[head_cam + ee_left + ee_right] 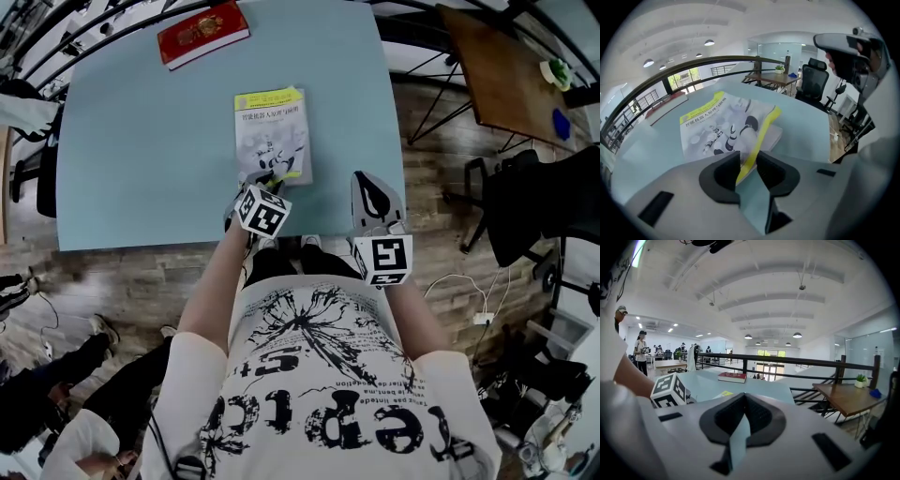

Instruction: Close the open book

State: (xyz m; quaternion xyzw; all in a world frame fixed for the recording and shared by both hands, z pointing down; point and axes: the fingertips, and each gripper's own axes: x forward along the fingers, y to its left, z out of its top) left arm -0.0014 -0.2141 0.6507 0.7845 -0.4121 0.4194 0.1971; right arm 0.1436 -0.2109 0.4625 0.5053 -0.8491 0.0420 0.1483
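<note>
The grey-and-white paperback book (271, 131) with yellow bands along its top and spine edge lies on the pale blue desk (141, 141), in the near half, slightly right of the middle, with its front cover facing up. In the left gripper view the near corner of the cover (726, 126) stands a little off the page block, and the pale page edges show beneath it to the right.

The left tool (267, 178) is at the book's near edge. Its two dark jaws (747, 164) stand narrowly apart and pinch the yellow edge of the cover between them.

The right tool (372, 202) is just to the right of the book, apart from it, over the desk's near edge. Its jaws (744, 401) are pressed together with nothing between them, and it points out across the desk.

A red hardcover book (202, 33) lies shut at the far left corner of the desk, well apart from both tools. Beyond the desk's right side stand a brown wooden table (497, 66) and a black office chair (516, 202).
</note>
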